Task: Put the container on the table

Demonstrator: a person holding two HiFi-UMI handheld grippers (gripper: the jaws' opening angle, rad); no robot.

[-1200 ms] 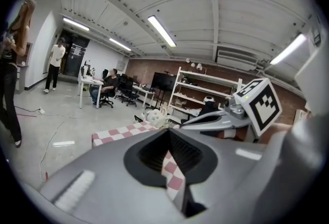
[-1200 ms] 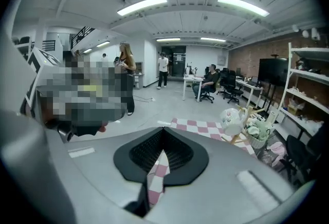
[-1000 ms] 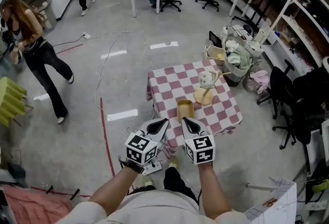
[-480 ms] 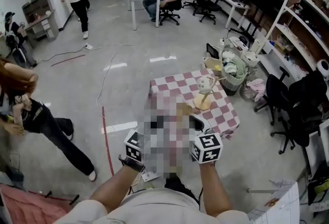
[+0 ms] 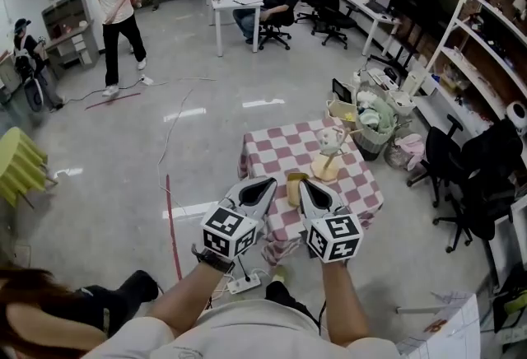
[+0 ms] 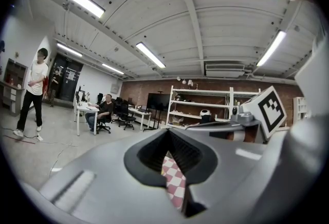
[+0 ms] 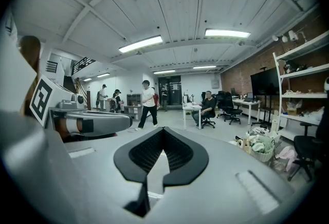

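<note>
jaws: we are holding left gripper point(image 5: 270, 184) and right gripper point(image 5: 302, 185) pinched together, empty | where: yellow container point(image 5: 292, 192) is sitting on checkered table point(image 5: 272, 147), between them | feel: we are guessing light, stiff; grab its rim

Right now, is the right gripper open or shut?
Shut: the right gripper shows, in its own view, both jaws meeting at the tips, with nothing between them.

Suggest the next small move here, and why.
Probably open the right gripper and ease it toward the yellow container at the checkered table's near edge; this gripper and the left gripper both look shut and empty.
</note>
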